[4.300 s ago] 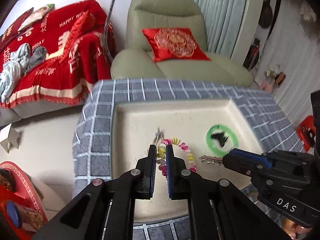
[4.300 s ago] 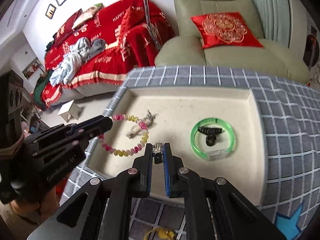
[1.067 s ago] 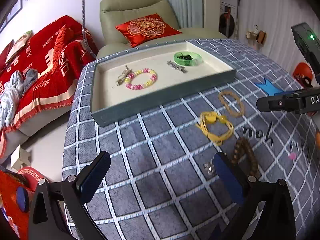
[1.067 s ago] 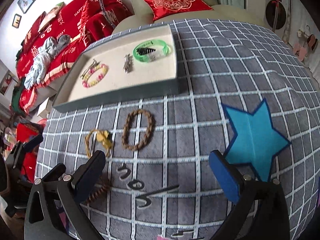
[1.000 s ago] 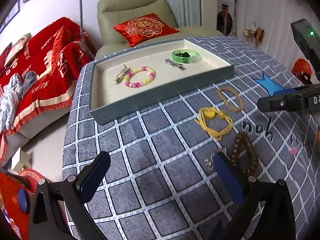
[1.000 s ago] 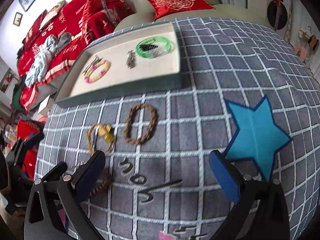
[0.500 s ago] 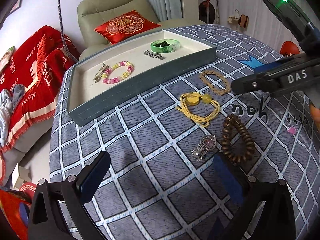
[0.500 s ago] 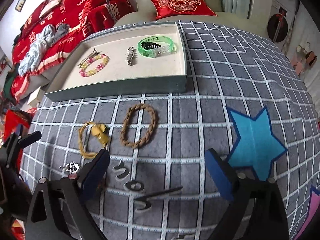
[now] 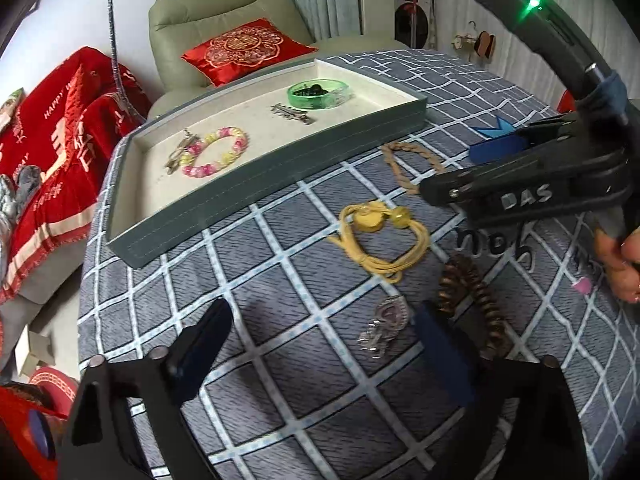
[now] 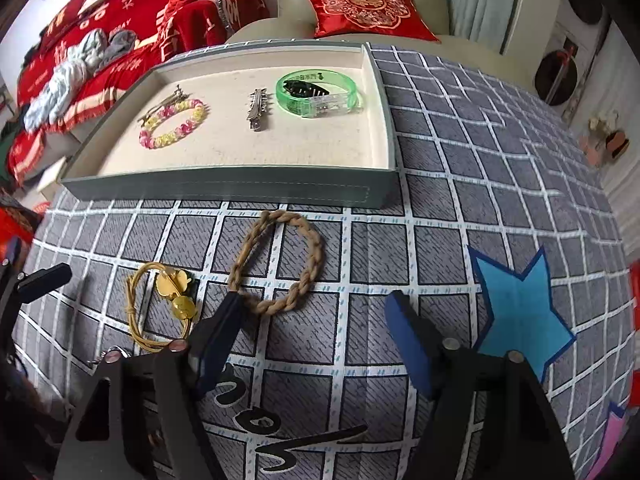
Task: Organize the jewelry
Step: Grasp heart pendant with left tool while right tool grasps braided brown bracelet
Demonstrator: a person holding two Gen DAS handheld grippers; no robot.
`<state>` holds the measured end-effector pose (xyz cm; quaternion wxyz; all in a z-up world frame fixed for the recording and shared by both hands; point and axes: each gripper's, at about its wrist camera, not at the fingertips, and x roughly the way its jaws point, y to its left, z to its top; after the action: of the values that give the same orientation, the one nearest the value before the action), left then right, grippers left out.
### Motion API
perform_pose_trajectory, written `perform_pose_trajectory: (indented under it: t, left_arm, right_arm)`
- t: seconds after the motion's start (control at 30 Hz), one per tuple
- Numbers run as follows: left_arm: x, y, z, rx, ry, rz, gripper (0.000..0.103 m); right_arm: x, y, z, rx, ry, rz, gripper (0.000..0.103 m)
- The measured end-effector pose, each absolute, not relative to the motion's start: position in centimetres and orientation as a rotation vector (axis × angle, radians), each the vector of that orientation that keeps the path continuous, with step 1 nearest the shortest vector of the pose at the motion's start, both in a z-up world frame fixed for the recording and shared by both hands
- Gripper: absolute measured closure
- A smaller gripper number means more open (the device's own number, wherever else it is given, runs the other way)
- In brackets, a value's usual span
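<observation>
**Grey checked cloth, jewelry half sorted into a tray**

Grey cloth (image 10: 460, 168) with a white grid covers the table; a blue star (image 10: 516, 304) and black lettering are printed on it. At the far side sits a grey tray (image 10: 240, 190) with a cream lining. Inside it lie a pink and yellow bead bracelet (image 10: 172, 123), a metal clip (image 10: 258, 109) and a green bangle (image 10: 318, 94), each apart from the others.

Loose on the cloth, in front of the tray, are a braided tan bracelet (image 10: 276, 264), a yellow cord bracelet (image 10: 162, 306) with gold charms, a dark wooden bead bracelet (image 9: 472, 300) and a small silver brooch (image 9: 384, 326).

The left gripper (image 9: 324, 340) hangs over the cloth with its jaws wide apart and nothing between them; the brooch lies just inside its right finger. The right gripper (image 10: 316, 320) points down at the cloth, its jaws closing; its left fingertip sits at the near edge of the braided bracelet, but nothing is gripped.

Beyond the table stand a pale green armchair (image 9: 224, 12) with a red embroidered cushion (image 9: 244, 48), and a sofa under a red throw (image 9: 48, 128) with clothes heaped on it. White walls and pale curtains close the room.
</observation>
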<state>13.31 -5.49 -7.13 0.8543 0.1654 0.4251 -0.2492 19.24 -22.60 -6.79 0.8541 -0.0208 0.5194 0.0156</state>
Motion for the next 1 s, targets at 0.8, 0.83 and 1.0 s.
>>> perform_pose_trajectory:
  t: [0.8,0.83,1.0]
  left_arm:
    - [12.5,-3.6,-5.3,0.168,0.909,-0.551,0.069]
    - [12.5,-3.4,-5.1,0.163,0.905,-0.548,0.069]
    - [13.0,-2.3,-4.0,0.126,0.888,-0.532,0.069]
  right_arm:
    - [17.2,-24.5,-3.6,0.078,1.001,0.090,0.094]
    - [17.1,-24.6,-3.4,0.085,0.998,0.095,0.099]
    - [17.0,-24.9,-2.5,0.108,0.992,0.124,0.099]
